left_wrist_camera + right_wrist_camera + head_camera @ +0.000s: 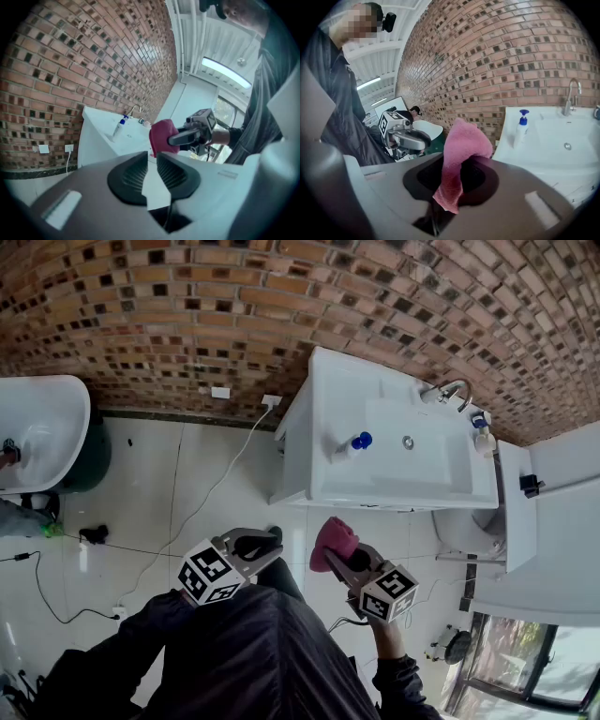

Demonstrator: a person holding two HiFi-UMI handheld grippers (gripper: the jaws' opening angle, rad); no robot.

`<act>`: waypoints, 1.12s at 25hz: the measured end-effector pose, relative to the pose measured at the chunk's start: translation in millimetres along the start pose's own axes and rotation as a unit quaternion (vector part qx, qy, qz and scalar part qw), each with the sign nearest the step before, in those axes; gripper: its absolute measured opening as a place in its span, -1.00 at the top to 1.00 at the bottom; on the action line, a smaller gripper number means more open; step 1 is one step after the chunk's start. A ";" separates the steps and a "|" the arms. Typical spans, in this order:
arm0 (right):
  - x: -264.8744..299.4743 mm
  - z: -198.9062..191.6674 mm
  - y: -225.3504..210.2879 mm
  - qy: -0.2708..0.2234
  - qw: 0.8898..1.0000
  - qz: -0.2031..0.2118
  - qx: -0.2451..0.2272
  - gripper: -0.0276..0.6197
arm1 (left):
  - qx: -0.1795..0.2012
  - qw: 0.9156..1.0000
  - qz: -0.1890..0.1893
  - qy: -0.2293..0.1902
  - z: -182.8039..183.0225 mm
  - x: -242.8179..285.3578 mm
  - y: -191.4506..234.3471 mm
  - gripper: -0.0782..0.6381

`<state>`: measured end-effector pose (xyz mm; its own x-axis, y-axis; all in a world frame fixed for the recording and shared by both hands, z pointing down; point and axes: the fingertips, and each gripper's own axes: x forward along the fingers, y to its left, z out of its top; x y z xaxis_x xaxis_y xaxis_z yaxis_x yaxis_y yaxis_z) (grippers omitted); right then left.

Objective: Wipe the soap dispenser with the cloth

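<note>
A white soap dispenser (352,444) with a blue pump stands on the left rim of the white washbasin (328,488); it also shows in both gripper views (118,128) (521,127). My right gripper (339,556) (457,171) is shut on a pink cloth (334,538) (461,145), which sticks up out of the jaws. It hangs above the floor, short of the basin's front edge. Beside it on the left, my left gripper (270,545) (151,157) holds nothing, with a narrow gap between its jaws. From the left gripper view the cloth (159,136) shows just ahead.
A brick wall runs behind the basin. A curved tap (453,390) and a small bottle (483,439) sit at the basin's back right. A second white basin (37,427) stands far left. A cable (216,474) trails over the tiled floor. A white counter (562,521) borders the right.
</note>
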<state>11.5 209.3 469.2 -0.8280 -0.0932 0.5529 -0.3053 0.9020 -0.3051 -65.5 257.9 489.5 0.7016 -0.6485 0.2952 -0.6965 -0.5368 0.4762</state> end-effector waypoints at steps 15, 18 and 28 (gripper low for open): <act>36.0 155.2 -244.3 -0.032 0.994 -0.060 -0.087 0.71 | -0.007 0.997 0.077 -0.008 89.6 87.3 97.5 0.62; 54.7 158.4 -257.5 -0.026 0.994 -0.032 -0.097 0.71 | -0.006 0.996 0.088 -0.002 102.5 108.3 108.5 0.61; 52.0 123.4 -190.7 -0.056 0.985 0.065 -0.153 0.71 | 0.007 0.996 0.078 0.037 123.9 151.6 128.7 0.61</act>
<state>-31.4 -19.6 460.4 -0.9023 0.0010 0.4312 -0.0518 0.9925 -0.1107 -67.4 23.6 493.0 0.5933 -0.6831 0.4259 -0.7997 -0.4398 0.4087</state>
